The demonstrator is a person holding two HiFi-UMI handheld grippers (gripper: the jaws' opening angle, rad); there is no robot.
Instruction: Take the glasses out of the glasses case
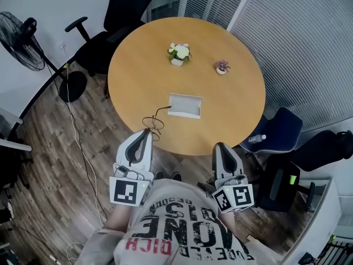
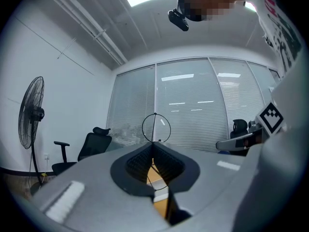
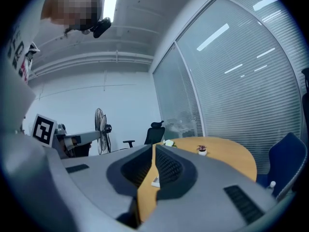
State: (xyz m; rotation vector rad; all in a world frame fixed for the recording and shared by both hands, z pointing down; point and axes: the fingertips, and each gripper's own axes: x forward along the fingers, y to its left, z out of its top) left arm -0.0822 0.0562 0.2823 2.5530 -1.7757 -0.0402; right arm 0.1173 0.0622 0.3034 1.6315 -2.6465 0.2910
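I'm looking down on a round table [image 1: 231,112] with a smooth, honey-coloured wood top, standing on a dark plank floor [image 1: 55,148] with a thin cable trailing across it. Around it are a black mesh office chair [image 1: 118,15], a black pedestal fan [image 1: 22,48] with a wire cage, a blue padded chair [image 1: 278,128] and a glass wall covered with pale slatted blinds [image 1: 309,43]. Two small potted plants sit on the far half of the table, one with white flowers [image 1: 178,52] and a smaller pinkish one [image 1: 222,67]. The glasses case [image 1: 185,105] is a white, flat rectangular shell lying open near the table's middle, its long axis running left to right across my view, roughly parallel to the near edge. The glasses [image 1: 153,122] are out of it, at the table's near edge just beside the case's left end. They are thin dark wire with round rims, and one slim temple reaches back toward the case. My left gripper [image 1: 148,131] points level toward the table, and its ribbed black pads are pinched on the wire frame; in the left gripper view one round rim [image 2: 156,128] stands upright above the closed jaw tips. My right gripper [image 1: 220,146] hangs at the table's near edge, well apart from the case, with its jaws pressed together and nothing between them.
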